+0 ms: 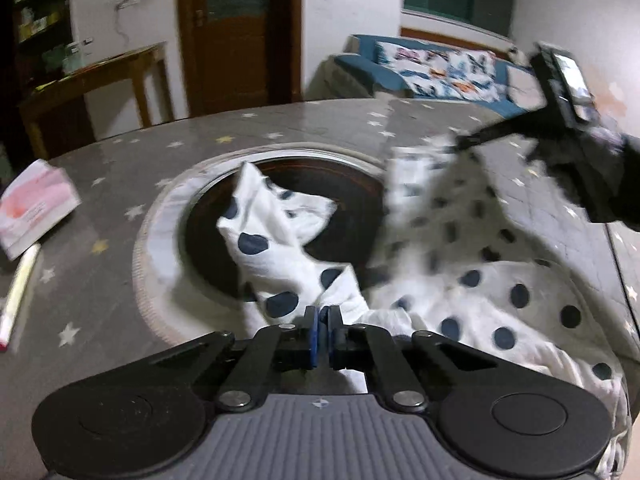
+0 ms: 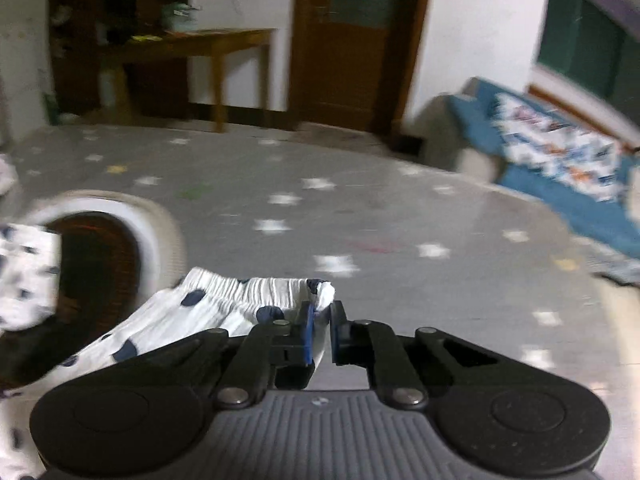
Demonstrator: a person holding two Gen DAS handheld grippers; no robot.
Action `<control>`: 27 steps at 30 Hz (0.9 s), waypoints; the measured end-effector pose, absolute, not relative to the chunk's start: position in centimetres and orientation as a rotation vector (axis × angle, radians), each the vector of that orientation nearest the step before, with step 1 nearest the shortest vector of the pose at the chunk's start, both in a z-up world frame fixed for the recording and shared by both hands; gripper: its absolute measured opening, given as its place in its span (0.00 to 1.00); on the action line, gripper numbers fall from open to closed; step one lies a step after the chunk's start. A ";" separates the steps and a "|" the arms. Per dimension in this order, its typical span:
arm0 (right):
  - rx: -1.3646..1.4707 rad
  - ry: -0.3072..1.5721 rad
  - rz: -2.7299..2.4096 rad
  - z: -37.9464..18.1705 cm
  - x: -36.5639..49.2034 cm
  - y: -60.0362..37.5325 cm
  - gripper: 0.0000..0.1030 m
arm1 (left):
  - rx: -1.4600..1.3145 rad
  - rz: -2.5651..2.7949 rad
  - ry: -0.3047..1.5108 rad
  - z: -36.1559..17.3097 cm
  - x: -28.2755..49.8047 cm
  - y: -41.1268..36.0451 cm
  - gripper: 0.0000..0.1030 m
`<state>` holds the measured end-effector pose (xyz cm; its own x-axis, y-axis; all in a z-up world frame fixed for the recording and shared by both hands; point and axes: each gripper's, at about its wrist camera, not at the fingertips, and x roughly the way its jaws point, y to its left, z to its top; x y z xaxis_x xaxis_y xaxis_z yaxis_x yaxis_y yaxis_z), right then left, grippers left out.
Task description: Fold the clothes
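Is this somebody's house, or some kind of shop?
Most likely a room in somebody's home. There is a blue sofa with a patterned cover by the wall, a wooden door, and a wooden side table with clutter on it. The polka-dot garment lies on a table with a star-print cloth.

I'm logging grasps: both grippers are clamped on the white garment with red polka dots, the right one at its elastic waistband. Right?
Not quite: the dots are dark navy, not red, as the left wrist view shows. Both the left gripper and right gripper do clamp the garment, the right at its waistband.
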<state>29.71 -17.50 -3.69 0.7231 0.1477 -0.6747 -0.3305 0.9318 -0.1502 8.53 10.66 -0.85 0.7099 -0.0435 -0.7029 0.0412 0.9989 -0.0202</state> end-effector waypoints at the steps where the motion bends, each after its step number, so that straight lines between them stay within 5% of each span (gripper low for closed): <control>1: -0.283 0.718 0.228 -3.5 29.8 -18.3 0.07 | -0.018 -0.031 0.778 -0.7 8.1 11.2 0.05; 6: -0.353 0.745 0.129 -2.9 29.9 -20.1 0.20 | -0.076 0.051 0.780 -0.6 6.3 13.8 0.05; 14: -0.243 0.752 0.483 -0.7 27.4 -13.9 0.26 | -0.130 0.075 0.818 -1.6 4.9 15.2 0.05; 27: -0.295 0.889 0.834 -5.6 28.0 0.6 0.35 | -0.188 0.054 0.813 -2.3 5.2 16.7 0.05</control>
<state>27.99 0.61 -5.55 0.3498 0.5169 -0.7813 -0.7466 0.6576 0.1009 5.25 16.68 -2.32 0.6870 -0.0239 -0.7263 -0.1199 0.9820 -0.1457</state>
